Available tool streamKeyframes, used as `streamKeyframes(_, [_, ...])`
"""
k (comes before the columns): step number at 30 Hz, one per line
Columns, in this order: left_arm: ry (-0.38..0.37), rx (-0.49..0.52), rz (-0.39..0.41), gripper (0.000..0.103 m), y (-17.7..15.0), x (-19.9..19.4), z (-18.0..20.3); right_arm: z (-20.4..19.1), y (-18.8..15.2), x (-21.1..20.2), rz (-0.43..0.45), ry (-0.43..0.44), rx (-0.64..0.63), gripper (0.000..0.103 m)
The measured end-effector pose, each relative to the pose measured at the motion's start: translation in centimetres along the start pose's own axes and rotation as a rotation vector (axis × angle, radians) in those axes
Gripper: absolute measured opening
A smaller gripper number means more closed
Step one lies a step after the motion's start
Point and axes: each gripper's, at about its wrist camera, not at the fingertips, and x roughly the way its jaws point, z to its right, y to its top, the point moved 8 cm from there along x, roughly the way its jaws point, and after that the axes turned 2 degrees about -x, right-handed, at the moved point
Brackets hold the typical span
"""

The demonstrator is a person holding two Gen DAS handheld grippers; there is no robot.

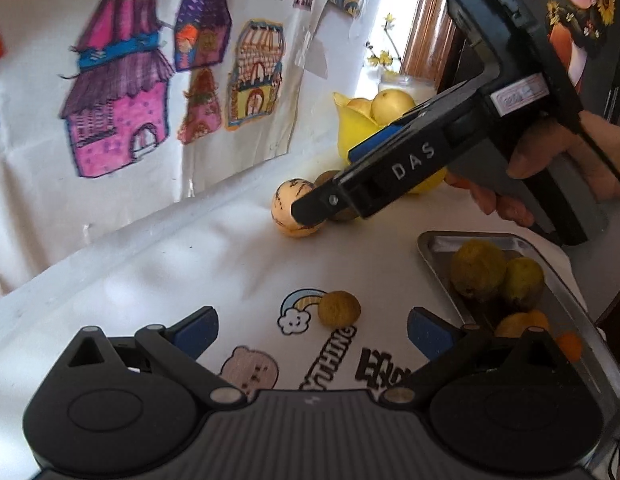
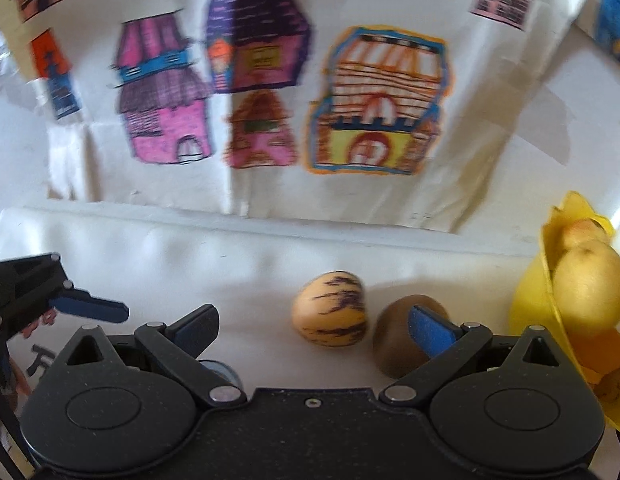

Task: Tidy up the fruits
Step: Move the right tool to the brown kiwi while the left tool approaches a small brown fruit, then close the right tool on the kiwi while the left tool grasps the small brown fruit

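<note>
Striped pepino melon just ahead of right gripper, between wide-open, empty fingers, kiwi touching beside right fingertip. Best eased forward, centred on melon, clear of kiwi, before closing gently. Left gripper open, empty, near metal tray.

Bare cloth left of striped fruit; kiwi right.

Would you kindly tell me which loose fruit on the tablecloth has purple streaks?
The pale pepino melon beside the plain brown kiwi; the small round fruit near the rainbow print is plain too.
</note>
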Motion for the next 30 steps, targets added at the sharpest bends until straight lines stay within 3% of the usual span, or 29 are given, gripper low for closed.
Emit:
streamKeyframes(7, [0.008, 0.005, -0.023, 0.102, 0.5, 2.0, 0.6, 3.0, -0.7, 0.2, 0.021, -0.028, 0.114, 0.098])
streamKeyframes(16, [-0.01, 0.007, -0.036, 0.081, 0.6, 2.6, 1.2, 7.0, -1.5, 0.4, 0.072, -0.098, 0.396, 0.089])
streamKeyframes(24, [-0.031, -0.01, -0.065, 0.062, 0.5, 3.4, 1.6, 8.2, -2.2, 2.1, 0.03, -0.178, 0.456, 0.078])
streamKeyframes(30, [-0.04, -0.023, -0.068, 0.049, 0.5, 3.5, 1.5, 7.8, -2.7, 3.5, -0.006, -0.186, 0.464, 0.071])
